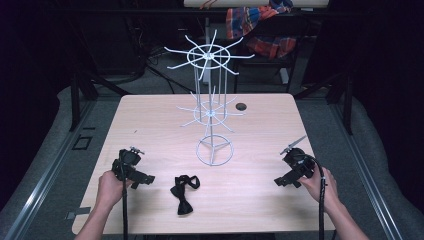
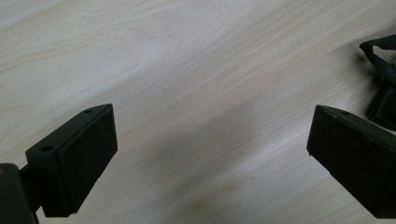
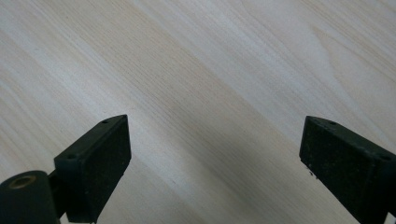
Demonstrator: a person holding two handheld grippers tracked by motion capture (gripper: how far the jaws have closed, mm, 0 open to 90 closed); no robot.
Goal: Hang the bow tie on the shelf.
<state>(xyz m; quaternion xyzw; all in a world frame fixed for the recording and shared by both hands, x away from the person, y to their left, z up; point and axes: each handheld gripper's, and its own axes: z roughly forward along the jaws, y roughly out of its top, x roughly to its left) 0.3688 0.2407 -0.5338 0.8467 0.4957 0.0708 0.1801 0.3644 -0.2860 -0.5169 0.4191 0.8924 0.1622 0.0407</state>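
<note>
Black bow tie (image 2: 380, 74), edge-cropped

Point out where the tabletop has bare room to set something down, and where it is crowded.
Bare wood runs along the table at the far left and the far right beside the white wire rack, and between the bow tie and the right claw. Crowding is at the rack's ring base and the near-left corner, where the open left claw sits beside the bow tie.

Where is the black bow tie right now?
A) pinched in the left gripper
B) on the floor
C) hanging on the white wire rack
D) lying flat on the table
D: the black bow tie lies on the wooden table between the two grippers, in front of the white wire rack, and the left gripper is open over bare wood.
</note>
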